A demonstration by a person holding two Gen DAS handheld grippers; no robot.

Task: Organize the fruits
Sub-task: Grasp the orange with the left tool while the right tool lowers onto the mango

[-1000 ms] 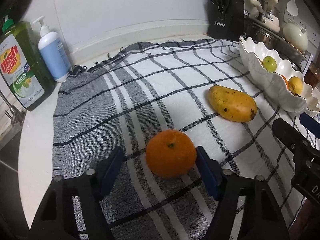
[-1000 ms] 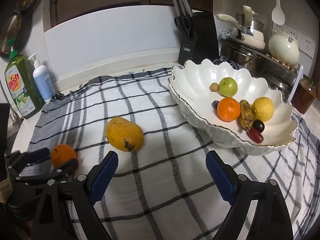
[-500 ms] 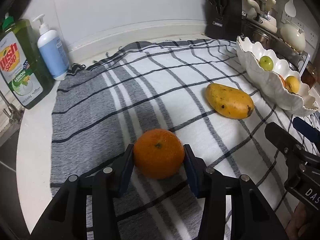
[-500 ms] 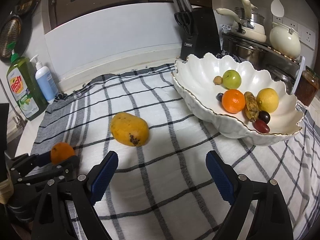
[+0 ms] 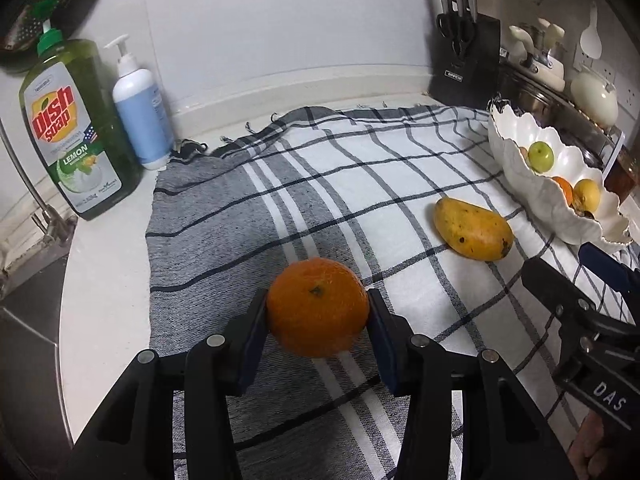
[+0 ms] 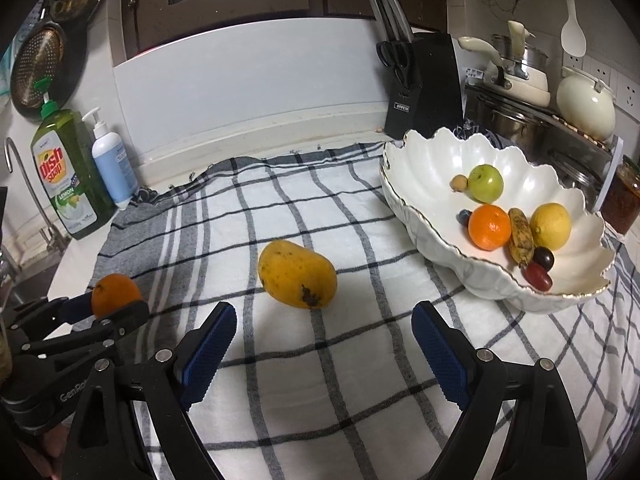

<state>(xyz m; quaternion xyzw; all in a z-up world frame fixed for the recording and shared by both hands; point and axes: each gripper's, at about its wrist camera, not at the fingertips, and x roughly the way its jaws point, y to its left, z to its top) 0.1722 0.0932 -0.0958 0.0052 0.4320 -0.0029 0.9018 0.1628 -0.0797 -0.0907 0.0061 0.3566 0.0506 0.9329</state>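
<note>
left wrist view: left gripper (image 5: 318, 312) angled down at the counter, blue pads (image 5: 378, 330) clamped on both sides of the orange (image 5: 318, 306), which fills the gap btw them w/ its stem dimple facing up. jaws narrowed in on it during the last second and now sit set on the fruit. orange hangs over the grey part of the checked cloth (image 5: 320, 184); can't tell if it's clear of the fabric. mango (image 5: 472, 228) lies on the cloth off to the right, well apart from the gripper, w/ the white scalloped bowl (image 5: 520, 168) beyond it. dish soap bottle (image 5: 72, 128) and pump bottle (image 5: 140, 108) stand at the cloth's far left corner. right gripper's black frame pokes in at the right edge.

right wrist view: right gripper (image 6: 322, 344) also tilted down, jaws spread wide, nothing btw the blue pads (image 6: 208, 348). mango (image 6: 296, 274) sits on the cloth (image 6: 360, 360) just ahead of the gap, slightly left of centre, not touching either pad. left gripper (image 6: 108, 306) shows at far left w/ the orange (image 6: 114, 294) in its grip. only this view opens up the bowl (image 6: 424, 176): green apple, orange, banana, lemon, grapes. knife block (image 6: 424, 92) behind it.
</note>
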